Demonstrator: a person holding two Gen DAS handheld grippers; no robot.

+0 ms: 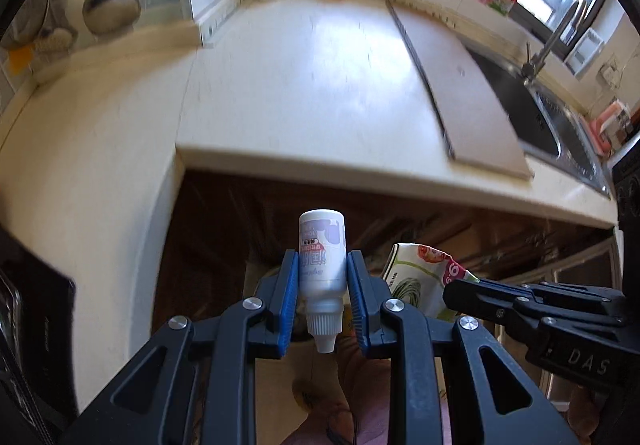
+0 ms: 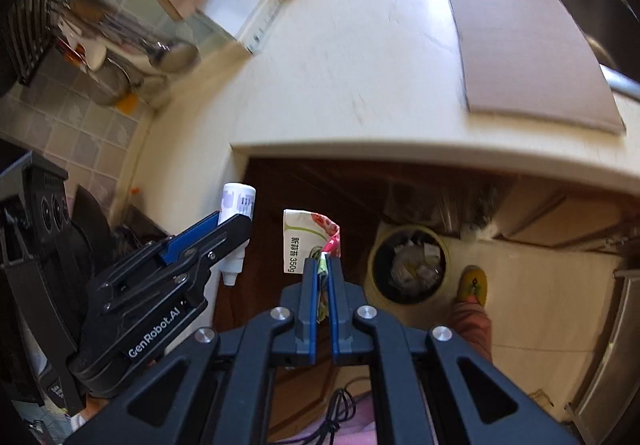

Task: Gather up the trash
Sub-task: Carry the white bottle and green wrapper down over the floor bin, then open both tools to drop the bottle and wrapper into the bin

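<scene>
left gripper (image 1: 322, 287) — clamped on small white bottle (image 1: 322, 253) | right gripper (image 2: 323, 277) — pinching crumpled wrapper (image 2: 308, 239) | trash bin (image 2: 408, 265) on floor below

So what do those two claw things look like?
Both claws are black frames with cut-out holes, round silver bolts and thin blue pads inside the fingers. The left claw has "GenRobot.AI" in white on its side, seen from the right camera. The right claw shows raised letters "DAS" on its body. A thin black cable hangs below.

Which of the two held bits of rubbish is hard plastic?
The small white plastic bottle in the left fingers; the right fingers pinch a crumpled printed wrapper.
</scene>
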